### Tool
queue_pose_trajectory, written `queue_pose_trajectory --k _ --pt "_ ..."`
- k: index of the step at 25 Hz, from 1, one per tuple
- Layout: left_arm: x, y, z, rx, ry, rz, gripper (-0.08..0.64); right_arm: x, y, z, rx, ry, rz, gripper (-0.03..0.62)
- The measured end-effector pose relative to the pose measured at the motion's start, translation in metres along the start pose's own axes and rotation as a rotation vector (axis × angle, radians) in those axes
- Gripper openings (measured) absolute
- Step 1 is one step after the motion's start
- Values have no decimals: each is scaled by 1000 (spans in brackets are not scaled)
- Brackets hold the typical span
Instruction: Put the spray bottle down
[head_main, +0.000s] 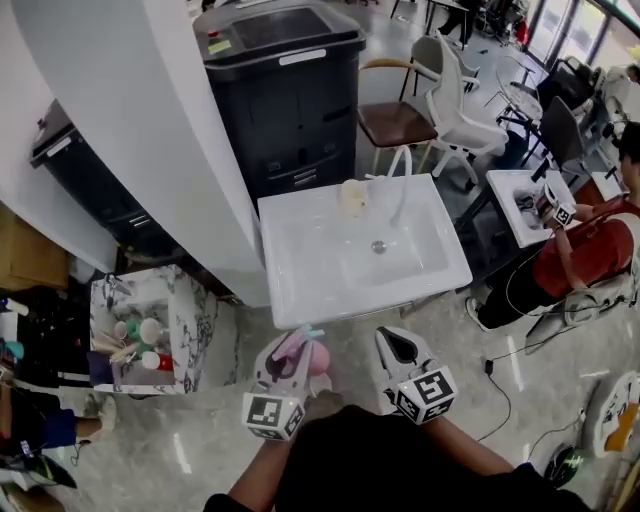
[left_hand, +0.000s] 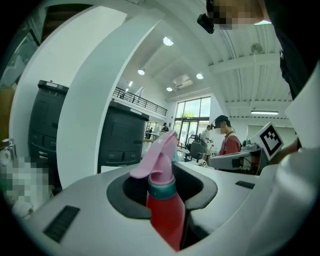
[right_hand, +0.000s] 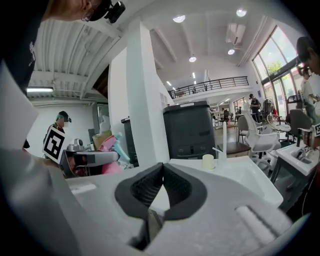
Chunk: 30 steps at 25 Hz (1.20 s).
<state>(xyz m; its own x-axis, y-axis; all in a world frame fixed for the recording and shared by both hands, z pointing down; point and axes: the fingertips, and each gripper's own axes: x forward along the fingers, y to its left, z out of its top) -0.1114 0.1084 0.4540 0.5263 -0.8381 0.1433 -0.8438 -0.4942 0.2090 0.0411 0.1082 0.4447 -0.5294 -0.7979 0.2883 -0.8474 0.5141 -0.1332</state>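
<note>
White sink (head_main: 300, 262) ahead; left gripper (head_main: 290, 350) grasping spray bottle (left_hand: 165, 217); right gripper (right_hand: 161, 170) clenched, empty.

Bright, even indoor light comes from round ceiling lamps (right_hand: 179, 18) and tall windows (right_hand: 272, 62). The white sink (head_main: 300, 250) looks nearly washed out, and pale glare streaks the floor (head_main: 518, 365). Both gripper views bulge fisheye-wise with dark corners. The spray bottle (left_hand: 165, 210), close to the lens, is soft.

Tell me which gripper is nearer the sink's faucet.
Right. The right gripper sits off the near edge of the sink, almost straight below the faucet in the head view; the left gripper, holding the spray bottle, is further left.
</note>
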Motion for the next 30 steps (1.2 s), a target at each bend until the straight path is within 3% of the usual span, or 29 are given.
queue_pose_trajectory --k 7,15,23,30 --pt "36 55 -2 -19 5 -49 140 44 -8 6 -10 41 -60 -2" --pt "73 71 13 0 -7 -67 140 77 -24 7 11 49 -89 -2" --pt "135 102 29 41 5 -29 140 146 -52 25 39 23 -36 -2" --pt "221 157 37 92 26 42 140 223 -95 43 36 27 30 -2"
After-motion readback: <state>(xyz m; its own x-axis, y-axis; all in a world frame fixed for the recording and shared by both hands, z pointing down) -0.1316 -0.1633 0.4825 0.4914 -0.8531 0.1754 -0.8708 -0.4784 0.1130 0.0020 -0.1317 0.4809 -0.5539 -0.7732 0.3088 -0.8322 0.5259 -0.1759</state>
